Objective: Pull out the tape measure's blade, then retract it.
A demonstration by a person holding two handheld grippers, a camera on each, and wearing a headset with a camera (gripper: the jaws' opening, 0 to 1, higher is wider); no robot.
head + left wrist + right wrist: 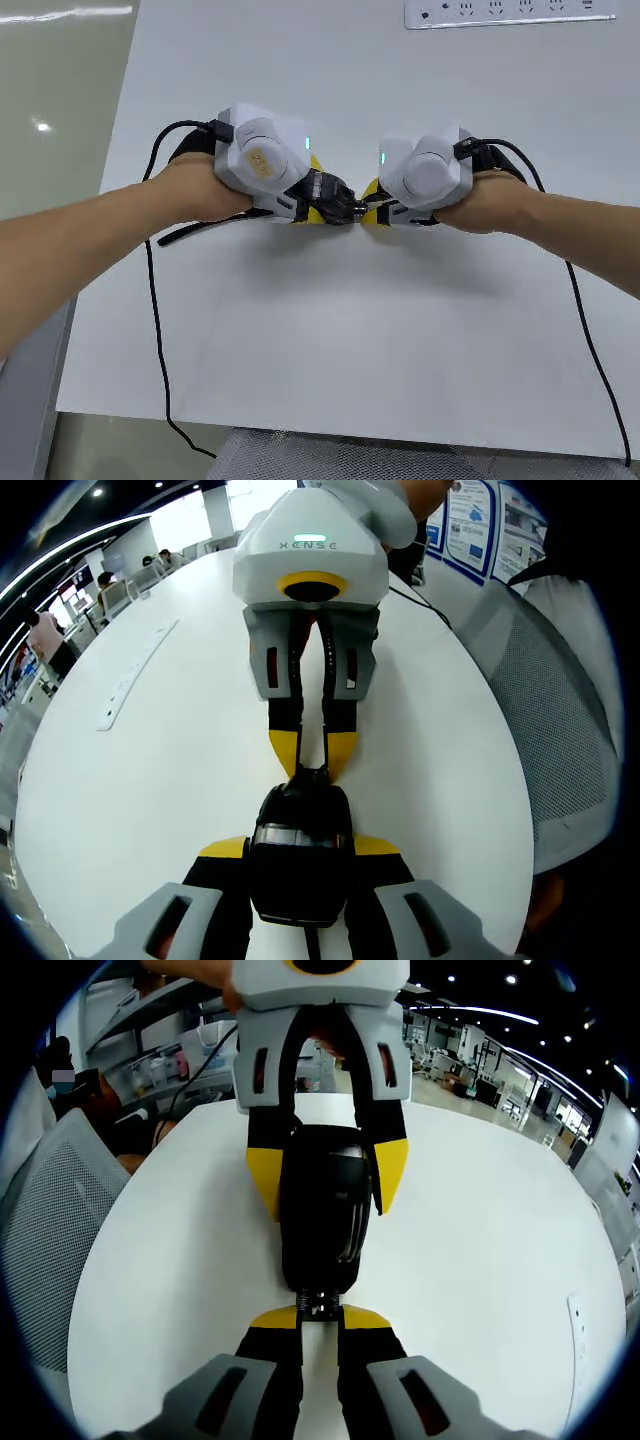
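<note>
Nearest thing in the head view is a bit of grey mesh chair [300, 455] poking in at the bottom edge, then the white table [350, 350] starts. A black cable [155, 330] hangs down off the table's near-left side. The person's left hand [200, 188] and right hand [490, 200] come in from the sides, each wrapped round a white gripper, and the 2 grippers sit nose to nose around the middle of the table.

The left gripper [300, 846] has its yellow-tipped jaws clamped on either side of the black tape measure [300, 875], so that's where the case is, gripped low over the tabletop. Can't tell if it's actually resting on the surface or just above it. The right gripper [320, 1318] faces it head on, with its jaws pinched together on the little metal blade hook [320, 1304] right at the mouth of the case. The case and the right gripper's jaw tips are pretty much touching, so hardly any blade is out.

Past the grippers the white tabletop carries on, and up by the far edge a white power strip [510, 12] lies flat
</note>
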